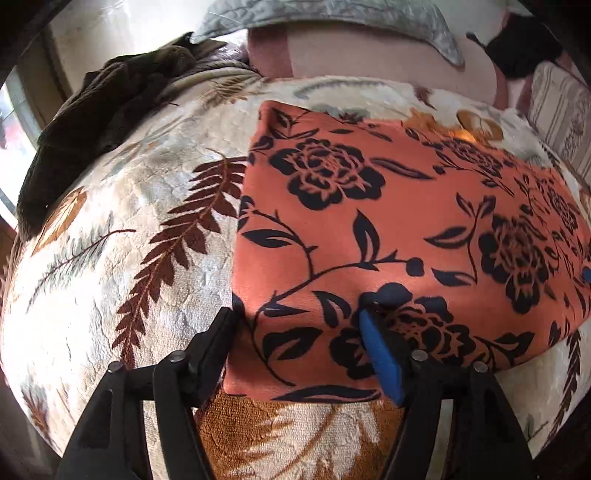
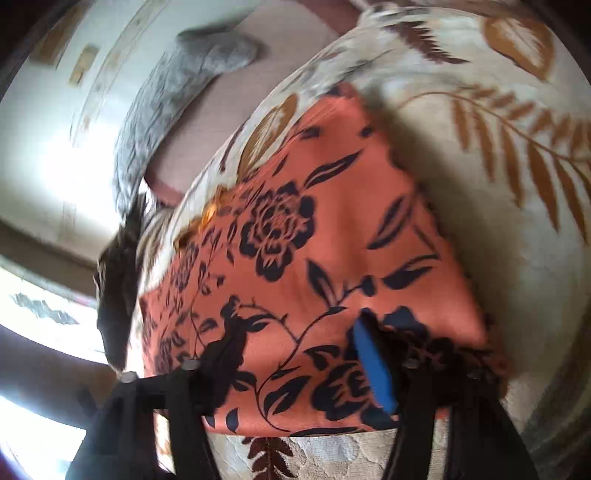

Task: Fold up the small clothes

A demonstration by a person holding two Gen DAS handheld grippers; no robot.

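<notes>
An orange cloth with black flowers [image 1: 388,221] lies folded flat in a rough rectangle on a cream bedspread with a leaf pattern [image 1: 129,221]. My left gripper [image 1: 297,317] stands open over the cloth's near left corner. Its bare black finger is at the left edge and its blue-padded finger [image 1: 380,354] is over the fabric. In the right wrist view the same cloth [image 2: 314,240] fills the middle, somewhat blurred. My right gripper [image 2: 295,332] is open above the cloth's near edge, and nothing is pinched between its fingers.
A dark brown garment [image 1: 103,110] is heaped at the bedspread's far left, near a bright window. A grey quilted cover [image 1: 332,14] and a pink sheet [image 1: 369,55] lie beyond the cloth. Something black [image 1: 524,44] sits at the far right.
</notes>
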